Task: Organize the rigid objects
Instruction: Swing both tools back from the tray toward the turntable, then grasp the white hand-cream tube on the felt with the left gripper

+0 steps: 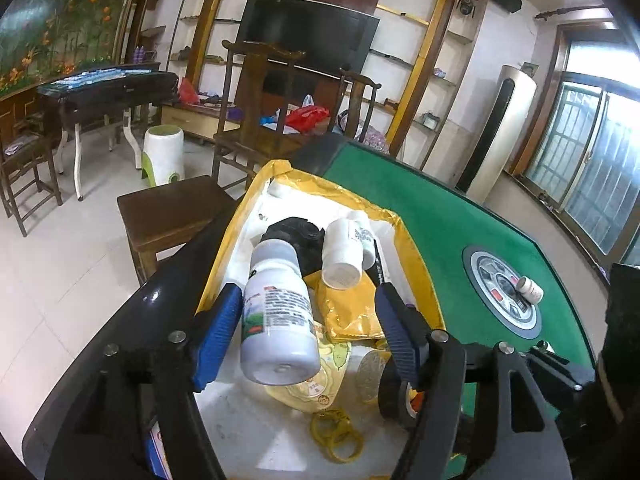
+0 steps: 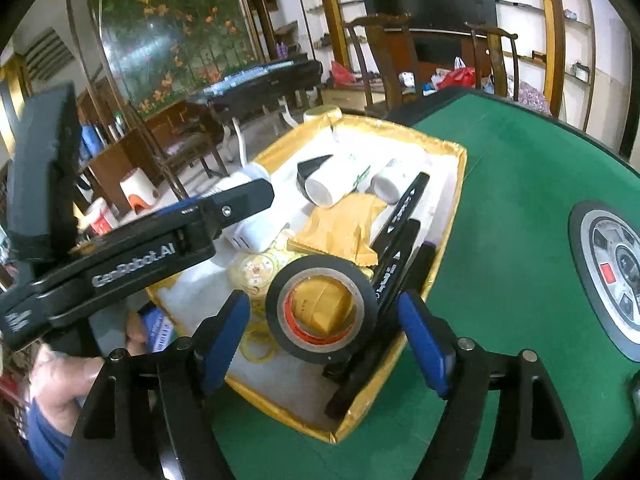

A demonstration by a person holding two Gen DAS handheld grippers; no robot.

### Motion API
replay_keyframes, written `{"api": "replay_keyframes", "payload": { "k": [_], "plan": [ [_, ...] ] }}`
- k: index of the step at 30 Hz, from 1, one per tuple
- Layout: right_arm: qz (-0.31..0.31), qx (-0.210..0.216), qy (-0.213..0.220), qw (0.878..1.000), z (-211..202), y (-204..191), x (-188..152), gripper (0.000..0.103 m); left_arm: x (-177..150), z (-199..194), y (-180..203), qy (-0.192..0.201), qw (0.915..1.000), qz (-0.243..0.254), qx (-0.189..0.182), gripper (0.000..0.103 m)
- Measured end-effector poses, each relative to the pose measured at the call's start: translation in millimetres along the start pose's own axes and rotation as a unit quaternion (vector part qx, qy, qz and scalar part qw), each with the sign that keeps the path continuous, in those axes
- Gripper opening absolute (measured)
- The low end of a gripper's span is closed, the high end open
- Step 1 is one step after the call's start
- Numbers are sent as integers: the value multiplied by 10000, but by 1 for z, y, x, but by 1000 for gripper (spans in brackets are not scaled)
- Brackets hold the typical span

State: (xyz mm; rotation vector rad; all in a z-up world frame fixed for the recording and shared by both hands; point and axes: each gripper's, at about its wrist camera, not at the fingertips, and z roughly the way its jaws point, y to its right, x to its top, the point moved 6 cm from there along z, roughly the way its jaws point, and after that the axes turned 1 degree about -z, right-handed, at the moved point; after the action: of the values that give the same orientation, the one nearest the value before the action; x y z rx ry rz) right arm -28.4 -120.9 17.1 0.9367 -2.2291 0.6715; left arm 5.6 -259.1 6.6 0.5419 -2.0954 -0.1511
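A gold-rimmed tray (image 1: 416, 248) with a white inside sits on the green table. My left gripper (image 1: 308, 334) is open over it. A white bottle with a grey cap (image 1: 276, 320) lies tilted between the blue pads, close against the left pad and well apart from the right one. In the right wrist view my right gripper (image 2: 324, 340) is open around a black tape roll (image 2: 322, 308) that rests in the tray (image 2: 460, 160), with a gap on both sides. The same bottle (image 2: 248, 224) shows under the left gripper's finger.
The tray also holds a second white bottle (image 1: 342, 256), black markers (image 2: 400, 208), a gold sachet (image 2: 340, 228) and yellow rubber bands (image 1: 336, 436). A small white jar (image 1: 530, 290) stands on the table's round centre panel. A wooden stool (image 1: 172, 216) stands beside the table.
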Motion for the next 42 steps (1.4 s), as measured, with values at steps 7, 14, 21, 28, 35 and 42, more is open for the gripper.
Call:
{"api": "replay_keyframes", "payload": {
  "k": [7,14,21,28,35,42],
  "plan": [
    [480,122,436,9978,-56,50,-9,73,3,-9,6,35,9999,103,-96,68],
    [1484,-700,648,9843,-120,178,-29,72,-6,-16,61,-161,9949,556,-829,68],
    [2736,-1362,481,9509,-161,303,-78,72,-17,-22,120,-189,9879,1054,-1125,68],
    [3085,-692,67,9487,-139,294,-94,73,-38,-20,153,-527,9802,1369,-1332,68],
    [2636,832,-87,9610,-117,221,-77,77,-53,-20,178,-848,9736,1425,-1570,68],
    [3352,191,859,9380,-156,272,-79,76,-67,-11,246,-1104,9486,2321,-1844,68]
  ]
}}
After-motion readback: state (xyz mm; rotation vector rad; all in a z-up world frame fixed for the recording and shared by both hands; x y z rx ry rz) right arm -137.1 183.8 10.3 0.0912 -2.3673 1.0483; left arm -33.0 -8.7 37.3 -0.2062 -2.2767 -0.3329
